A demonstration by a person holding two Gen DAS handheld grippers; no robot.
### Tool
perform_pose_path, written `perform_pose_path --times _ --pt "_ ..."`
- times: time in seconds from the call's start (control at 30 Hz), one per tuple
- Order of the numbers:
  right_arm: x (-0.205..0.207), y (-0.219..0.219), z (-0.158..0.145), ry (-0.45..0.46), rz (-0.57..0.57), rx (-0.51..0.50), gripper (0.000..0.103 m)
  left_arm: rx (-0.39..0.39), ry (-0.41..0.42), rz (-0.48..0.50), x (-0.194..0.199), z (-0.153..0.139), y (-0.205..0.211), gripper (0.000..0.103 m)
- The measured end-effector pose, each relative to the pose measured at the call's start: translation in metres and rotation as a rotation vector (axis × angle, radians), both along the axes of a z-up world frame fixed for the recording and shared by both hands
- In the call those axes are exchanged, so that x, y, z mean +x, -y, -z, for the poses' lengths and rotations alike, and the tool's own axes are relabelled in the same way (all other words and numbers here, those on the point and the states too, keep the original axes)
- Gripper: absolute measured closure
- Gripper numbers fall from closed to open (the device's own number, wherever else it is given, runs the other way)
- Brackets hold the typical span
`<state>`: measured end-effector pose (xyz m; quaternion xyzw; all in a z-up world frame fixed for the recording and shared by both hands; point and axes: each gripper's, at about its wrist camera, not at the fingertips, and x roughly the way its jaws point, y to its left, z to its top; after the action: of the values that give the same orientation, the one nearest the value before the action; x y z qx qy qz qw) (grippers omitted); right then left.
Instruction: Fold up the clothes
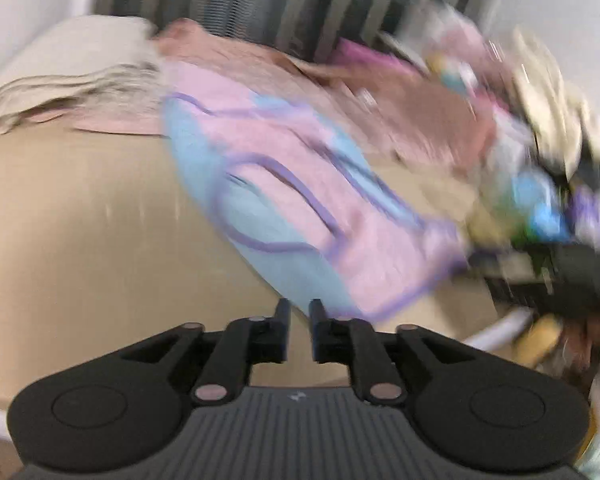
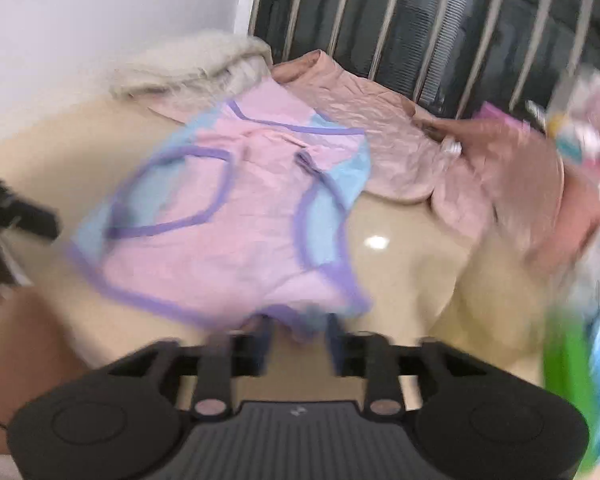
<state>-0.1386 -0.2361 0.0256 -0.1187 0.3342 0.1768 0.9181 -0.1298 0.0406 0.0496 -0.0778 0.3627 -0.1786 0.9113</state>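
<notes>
A small pink and light-blue garment with purple trim (image 1: 284, 200) lies spread on the beige table (image 1: 80, 220); it also shows in the right wrist view (image 2: 228, 216). My left gripper (image 1: 299, 312) hovers just off the garment's near edge, its jaws nearly closed with a narrow gap and nothing between them. My right gripper (image 2: 298, 332) is at the garment's near hem, jaws apart, with the hem lying between the fingertips. Both views are motion-blurred.
A dusty-pink garment (image 2: 380, 136) lies crumpled behind the small one. A cream fluffy item (image 2: 188, 64) sits at the back left by the wall. A heap of mixed clothes (image 1: 540, 152) fills the right side. A dark barred window is behind.
</notes>
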Motion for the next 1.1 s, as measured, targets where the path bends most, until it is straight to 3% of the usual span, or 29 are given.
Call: perform_pose_path --times 0.07,0.13,0.27,0.33,0.37,0.47,0.6,0.73,0.8,0.87,1.0,1.1 --pt "-0.014 -0.002 -0.006 0.007 -0.040 0.099 0.056 0.002 0.051 -0.116 0.022 -0.020 -0.026 0.036" --pt "-0.012 -0.025 -0.009 0.045 -0.096 0.158 0.056 0.063 0.084 -0.179 0.068 -0.027 -0.034 0.036" --pt "0.030 -0.076 0.007 0.091 -0.107 0.172 0.059 0.135 0.031 -0.326 0.164 -0.011 -0.019 0.037" --pt "0.041 -0.094 0.020 0.052 -0.131 0.165 0.075 0.146 0.026 -0.356 0.195 -0.004 -0.009 0.036" --pt "0.039 -0.092 0.021 0.045 -0.135 0.168 0.085 0.142 0.013 -0.378 0.206 -0.002 -0.007 0.037" --pt "0.032 -0.086 0.025 0.022 -0.146 0.176 0.095 0.131 -0.026 -0.441 0.239 0.004 -0.004 0.036" --pt "0.015 -0.032 0.020 -0.042 -0.093 0.149 0.096 0.133 -0.051 -0.466 0.263 0.011 -0.005 0.036" --pt "-0.002 0.025 0.016 -0.080 -0.027 0.165 0.096 0.103 -0.066 -0.457 0.266 0.026 -0.001 0.043" --pt "-0.003 0.035 0.017 -0.078 -0.018 0.163 0.096 0.114 -0.037 -0.454 0.262 0.033 0.005 0.083" --pt "-0.004 0.037 0.015 -0.078 -0.014 0.150 0.096 0.140 0.015 -0.433 0.251 0.035 0.010 0.103" --pt "-0.004 0.043 0.010 -0.060 0.028 0.088 0.096 0.139 0.130 -0.568 0.185 0.015 -0.018 0.103" --pt "0.001 0.046 0.010 -0.064 0.036 0.080 0.096 0.130 0.145 -0.671 0.110 0.000 -0.051 0.103"
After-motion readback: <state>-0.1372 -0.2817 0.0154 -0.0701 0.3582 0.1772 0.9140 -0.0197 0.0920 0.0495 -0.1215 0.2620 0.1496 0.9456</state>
